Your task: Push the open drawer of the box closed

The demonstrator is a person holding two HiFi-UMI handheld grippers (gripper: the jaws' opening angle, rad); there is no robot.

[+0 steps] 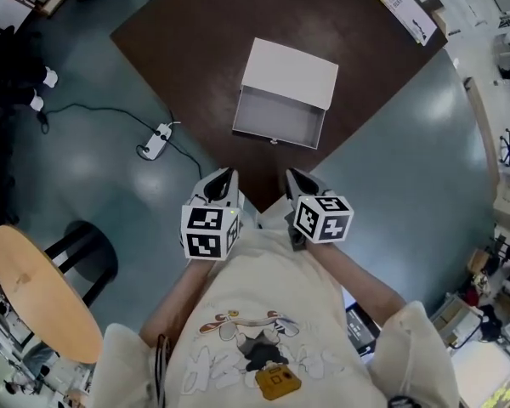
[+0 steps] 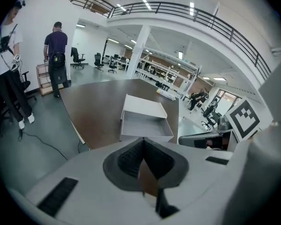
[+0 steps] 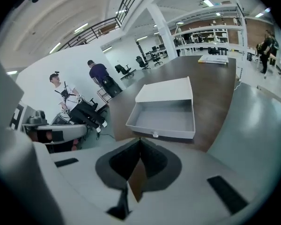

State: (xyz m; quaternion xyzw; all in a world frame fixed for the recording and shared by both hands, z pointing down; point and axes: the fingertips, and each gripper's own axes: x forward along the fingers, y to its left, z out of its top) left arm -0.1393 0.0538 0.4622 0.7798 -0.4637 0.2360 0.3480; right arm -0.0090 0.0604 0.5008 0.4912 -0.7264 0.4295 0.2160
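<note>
A white box (image 1: 291,71) sits on the dark brown table (image 1: 195,41), and its grey drawer (image 1: 279,119) is pulled out toward me with a small knob (image 1: 274,141) on its front. The drawer is empty inside. My left gripper (image 1: 223,179) and right gripper (image 1: 299,179) hover side by side over the table's near corner, short of the drawer front and apart from it. Both are shut with nothing between their jaws. The drawer (image 2: 145,126) shows ahead in the left gripper view, and the drawer (image 3: 166,120) lies straight ahead in the right gripper view.
A power strip (image 1: 156,140) with its cable lies on the floor left of the table. A round wooden stool (image 1: 38,291) stands at the lower left. Papers (image 1: 405,12) lie on the table's far right corner. Two people (image 3: 79,95) stand off to the left.
</note>
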